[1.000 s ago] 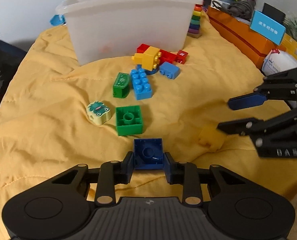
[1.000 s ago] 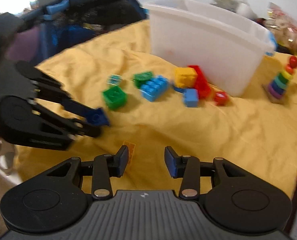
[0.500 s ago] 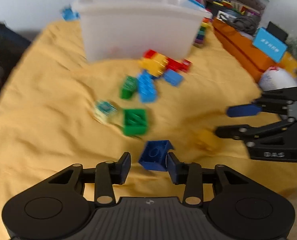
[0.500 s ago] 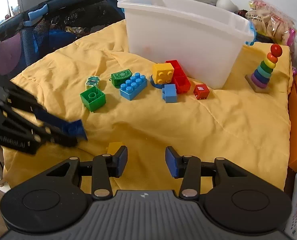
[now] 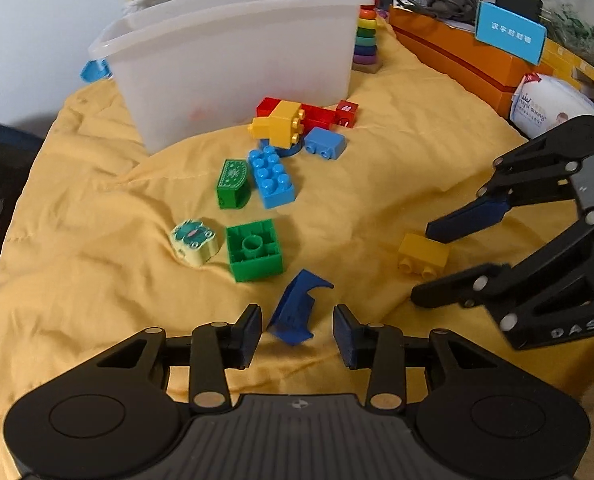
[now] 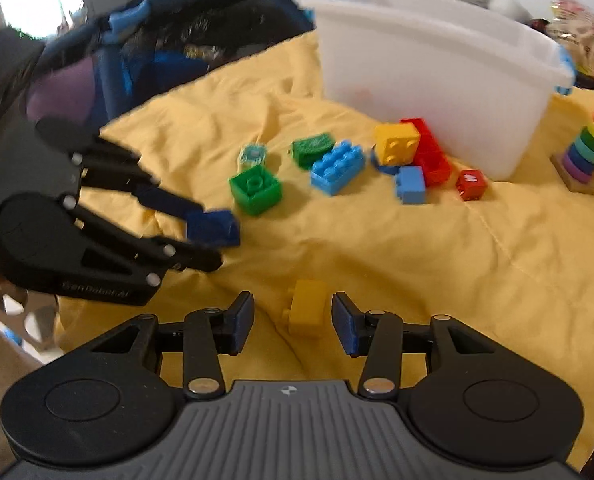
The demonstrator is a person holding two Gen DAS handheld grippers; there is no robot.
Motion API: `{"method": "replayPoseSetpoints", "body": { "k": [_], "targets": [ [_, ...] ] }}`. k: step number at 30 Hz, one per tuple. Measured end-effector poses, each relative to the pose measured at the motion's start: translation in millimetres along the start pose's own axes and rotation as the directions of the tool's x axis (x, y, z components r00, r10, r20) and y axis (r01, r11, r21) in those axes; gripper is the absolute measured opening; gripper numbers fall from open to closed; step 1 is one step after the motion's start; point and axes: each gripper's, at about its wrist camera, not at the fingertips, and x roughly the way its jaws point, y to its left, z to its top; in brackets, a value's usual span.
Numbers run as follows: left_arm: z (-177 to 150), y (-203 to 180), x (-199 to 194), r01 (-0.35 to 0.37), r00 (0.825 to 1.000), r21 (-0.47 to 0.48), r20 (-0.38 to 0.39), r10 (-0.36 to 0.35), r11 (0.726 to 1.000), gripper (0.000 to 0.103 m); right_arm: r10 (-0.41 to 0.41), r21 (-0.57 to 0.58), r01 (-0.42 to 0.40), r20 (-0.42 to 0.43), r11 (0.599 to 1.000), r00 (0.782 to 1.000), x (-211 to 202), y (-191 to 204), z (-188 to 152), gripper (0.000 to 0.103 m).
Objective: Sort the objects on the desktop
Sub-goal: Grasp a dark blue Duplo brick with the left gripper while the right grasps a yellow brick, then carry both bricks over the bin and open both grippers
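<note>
A dark blue brick (image 5: 297, 312) stands tilted on the yellow cloth (image 5: 97, 280) between the fingers of my left gripper (image 5: 297, 334). The jaws are closing, with a gap showing on both sides of the brick. In the right wrist view the same brick (image 6: 213, 226) sits at the tips of the left gripper (image 6: 211, 240). A small yellow brick (image 6: 307, 312) lies between the pads of my right gripper (image 6: 293, 322), which is open and not touching it. The left wrist view shows that yellow brick (image 5: 423, 258) between the right gripper's (image 5: 423, 266) tips.
A white plastic bin (image 5: 233, 64) stands at the back. Before it lie green (image 5: 255, 250), light blue (image 5: 273, 178), yellow (image 5: 281, 122) and red (image 5: 321, 114) bricks and a pale picture block (image 5: 195, 240). A rainbow ring stacker (image 5: 367, 40) and orange box (image 5: 457, 56) are right.
My left gripper was shut on the dark blue brick, then let go; the brick tipped over and now leans between the fingers. The right gripper shifted so the yellow brick lies between its pads.
</note>
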Motion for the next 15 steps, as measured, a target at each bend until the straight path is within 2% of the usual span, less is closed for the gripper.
{"method": "replayPoseSetpoints", "body": {
  "k": [2, 4, 7, 11, 13, 15],
  "targets": [
    [1, 1, 3, 0.019, 1.0, -0.004, -0.014, -0.019, 1.0, 0.024, -0.008, -0.005, 0.008, -0.019, 1.0, 1.0, 9, 0, -1, 0.044],
    [2, 2, 1, 0.037, 0.999, -0.023, -0.012, -0.037, 0.999, 0.023, -0.007, 0.01, 0.007, -0.039, 1.0, 0.999, 16, -2, -3, 0.04],
    [8, 3, -12, 0.055, 0.998, -0.033, 0.019, -0.054, 0.998, 0.023, -0.003, -0.001, 0.003, -0.036, 1.0, 0.999, 14, -1, -2, 0.026],
    [31, 12, -30, 0.041, 0.996, -0.043, 0.076, -0.038, 0.998, 0.023, -0.021, 0.021, 0.021, 0.001, 1.0, 1.0, 1, -10, 9, 0.026],
    [48, 19, -41, 0.037, 0.992, -0.057, 0.127, -0.03, 0.998, 0.023, -0.04, 0.039, 0.039, 0.031, 0.998, 0.999, -7, -20, 20, 0.026],
    [66, 24, -49, 0.004, 0.984, -0.03, 0.18, 0.001, 1.0, 0.023, -0.062, 0.055, 0.058, 0.067, 0.997, 0.996, -16, -31, 35, 0.026]
  ]
}}
